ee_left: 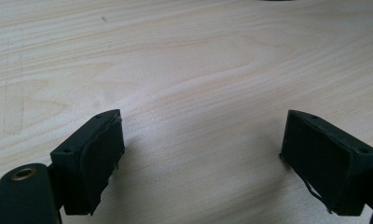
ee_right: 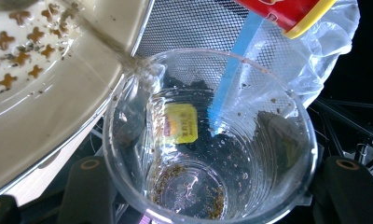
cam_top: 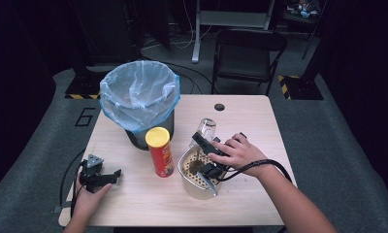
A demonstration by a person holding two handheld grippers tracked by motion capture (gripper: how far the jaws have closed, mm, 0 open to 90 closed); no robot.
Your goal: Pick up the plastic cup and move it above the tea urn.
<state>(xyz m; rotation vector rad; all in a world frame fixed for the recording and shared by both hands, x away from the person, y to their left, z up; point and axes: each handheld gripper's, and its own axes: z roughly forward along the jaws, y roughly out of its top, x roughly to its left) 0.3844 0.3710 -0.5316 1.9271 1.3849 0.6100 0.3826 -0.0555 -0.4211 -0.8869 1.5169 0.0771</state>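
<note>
A clear plastic cup (cam_top: 205, 130) is tipped over a white strainer bowl (cam_top: 189, 187) with cross-shaped holes, right of the table's middle. My right gripper (cam_top: 205, 140) is shut on the cup. In the right gripper view the cup (ee_right: 268, 154) sits between the fingers (ee_right: 89, 186), a thin brownish stream runs from its rim into the strainer (ee_right: 44, 93), tea specks cling to its bottom and a yellow tea tag (ee_right: 181, 123) sticks to its wall. My left gripper (cam_top: 115, 174) rests open on the table at the front left, its pads (ee_left: 98, 158) wide apart over bare wood.
A red crisps can (cam_top: 160, 153) with a yellow lid stands left of the strainer. Behind it is a mesh bin (cam_top: 139, 97) lined with a blue bag. A black folding chair (cam_top: 248, 53) stands beyond the table's (cam_top: 245, 116) far edge.
</note>
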